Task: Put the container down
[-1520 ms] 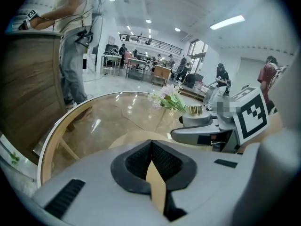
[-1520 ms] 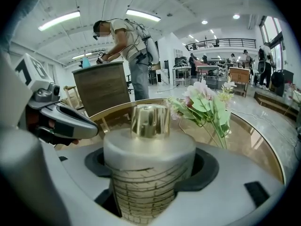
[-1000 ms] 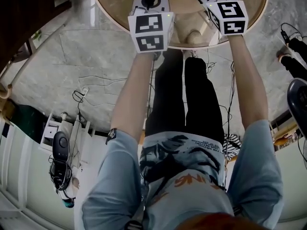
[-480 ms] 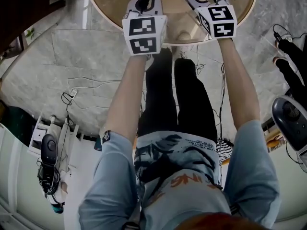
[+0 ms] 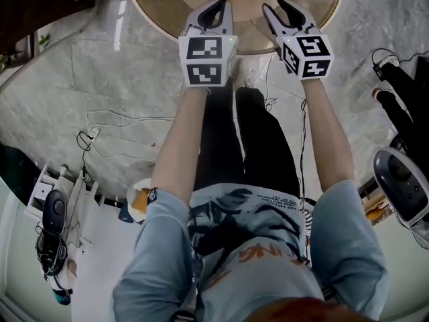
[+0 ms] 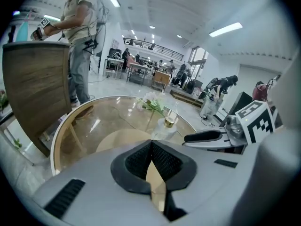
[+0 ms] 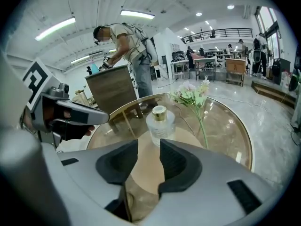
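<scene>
The left gripper (image 6: 150, 144) has its fingers shut together on nothing, the right gripper (image 7: 149, 149) has just narrowed its empty fingers, and beyond them the gold-capped glass bottle (image 7: 160, 124) stands upright on the round glass surface (image 7: 230, 126).

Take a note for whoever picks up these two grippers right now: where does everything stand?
Left gripper: jaws together, empty.
Right gripper: jaws partly apart, have just been closing, nothing between them.
Container: clear bottle with a gold cap, upright on the round glass table beside a flower, apart from both grippers.
Done: container is down and released.
Left: nothing apparent for this task.
</scene>
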Available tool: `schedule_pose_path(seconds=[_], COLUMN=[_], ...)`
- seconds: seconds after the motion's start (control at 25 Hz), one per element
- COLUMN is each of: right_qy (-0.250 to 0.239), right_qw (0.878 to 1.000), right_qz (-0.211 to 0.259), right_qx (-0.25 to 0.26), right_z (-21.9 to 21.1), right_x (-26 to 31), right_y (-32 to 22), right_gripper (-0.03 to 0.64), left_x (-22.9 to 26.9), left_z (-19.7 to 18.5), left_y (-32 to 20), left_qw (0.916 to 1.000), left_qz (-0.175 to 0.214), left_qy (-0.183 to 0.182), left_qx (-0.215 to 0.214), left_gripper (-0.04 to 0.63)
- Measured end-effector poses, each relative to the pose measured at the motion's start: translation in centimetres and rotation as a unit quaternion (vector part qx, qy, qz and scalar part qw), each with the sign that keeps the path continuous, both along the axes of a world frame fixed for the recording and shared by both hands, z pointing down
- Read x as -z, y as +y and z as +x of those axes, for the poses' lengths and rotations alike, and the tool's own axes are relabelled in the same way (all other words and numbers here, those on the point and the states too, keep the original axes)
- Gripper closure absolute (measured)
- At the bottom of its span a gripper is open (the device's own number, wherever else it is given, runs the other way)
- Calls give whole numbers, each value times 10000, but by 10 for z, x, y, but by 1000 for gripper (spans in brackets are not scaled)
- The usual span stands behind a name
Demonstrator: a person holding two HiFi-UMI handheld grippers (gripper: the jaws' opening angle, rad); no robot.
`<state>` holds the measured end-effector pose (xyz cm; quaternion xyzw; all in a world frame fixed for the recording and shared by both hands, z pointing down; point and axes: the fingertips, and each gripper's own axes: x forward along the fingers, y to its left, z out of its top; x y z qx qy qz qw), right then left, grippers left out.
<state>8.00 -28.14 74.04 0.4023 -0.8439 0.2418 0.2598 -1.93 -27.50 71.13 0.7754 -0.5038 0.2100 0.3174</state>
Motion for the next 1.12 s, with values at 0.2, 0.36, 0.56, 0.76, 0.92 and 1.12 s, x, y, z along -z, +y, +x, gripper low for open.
schedule_pose_path(seconds=[0.2, 0.36, 0.56, 0.76, 0.92, 1.12], right_qy=[-23, -109, -306, -392, -563, -654], right_qw=[9999, 9999, 9991, 9978, 9937, 9856], right_qz=[102, 112, 167, 219, 539, 1137], right_qx=[8, -46, -260, -498, -810, -1066], right_z=[10, 40, 46, 44, 44, 60], right_x=[36, 79, 138, 194, 243, 319], right_y=[23, 36, 46, 44, 26, 26], right_gripper=[567, 604, 604, 604, 604, 604], left_x=[25, 57, 111, 171, 221, 292], left_z=[13, 32, 15, 11, 5, 19], left_y=[21, 45, 56, 54, 41, 44], left_qw=[9993, 9982, 9961, 9934, 9898, 9839], left_qz=[224, 268, 455, 632, 934, 1391], left_qy=[229, 366, 135, -12, -157, -227], left_qx=[176, 386, 743, 954, 1069, 1097], left_gripper=[569, 569, 570, 569, 570, 571])
